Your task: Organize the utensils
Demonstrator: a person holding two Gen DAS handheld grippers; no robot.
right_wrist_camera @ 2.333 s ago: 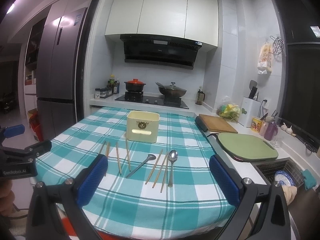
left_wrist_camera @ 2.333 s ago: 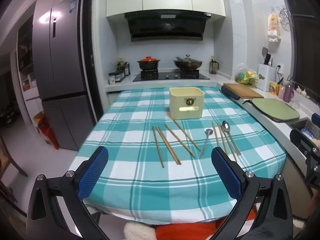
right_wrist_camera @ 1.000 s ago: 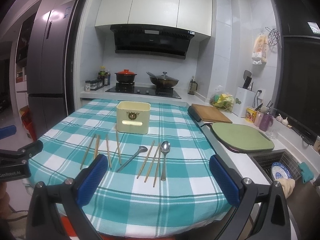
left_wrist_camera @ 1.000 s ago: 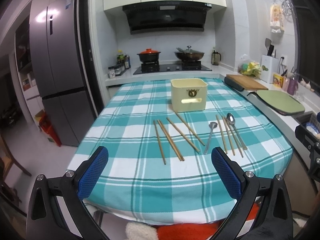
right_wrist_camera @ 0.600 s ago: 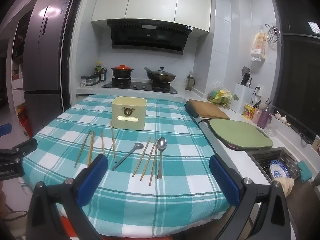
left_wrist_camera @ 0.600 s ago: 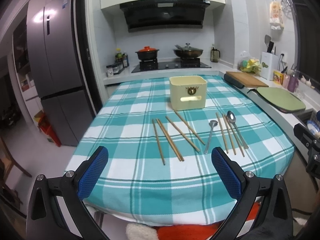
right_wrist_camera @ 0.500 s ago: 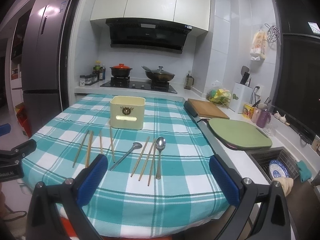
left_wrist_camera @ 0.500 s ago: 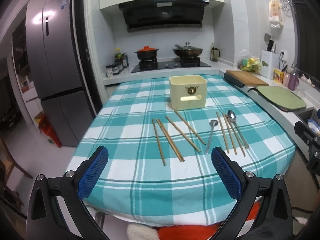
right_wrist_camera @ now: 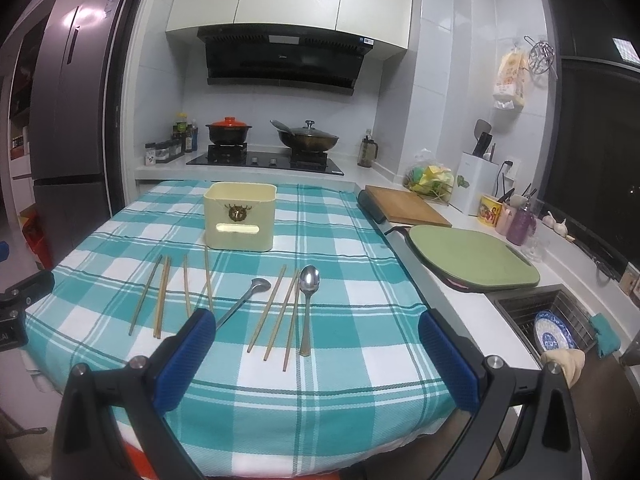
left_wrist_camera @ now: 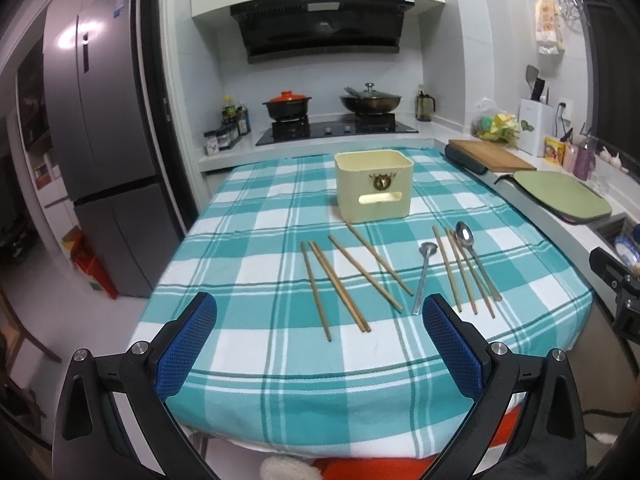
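Observation:
Several wooden chopsticks (left_wrist_camera: 340,280) and two metal spoons (left_wrist_camera: 423,272) (left_wrist_camera: 474,256) lie loose on the teal checked tablecloth (left_wrist_camera: 256,352), in front of a cream utensil box (left_wrist_camera: 374,186). In the right wrist view the box (right_wrist_camera: 240,216), the chopsticks (right_wrist_camera: 280,312), the small spoon (right_wrist_camera: 244,300) and the large spoon (right_wrist_camera: 308,304) show too. My left gripper (left_wrist_camera: 320,344) is open and empty above the table's near edge. My right gripper (right_wrist_camera: 316,360) is open and empty, near the front edge, to the right of the left one.
A green mat (right_wrist_camera: 472,258) and a wooden cutting board (right_wrist_camera: 404,206) lie on the counter to the right. A sink (right_wrist_camera: 544,328) holds a blue plate. A stove with two pots (left_wrist_camera: 332,108) stands behind the table. A fridge (left_wrist_camera: 104,152) stands at the left.
Both grippers have drifted slightly, so the table appears a little shifted in view. Nothing on the table has moved and both grippers stay open.

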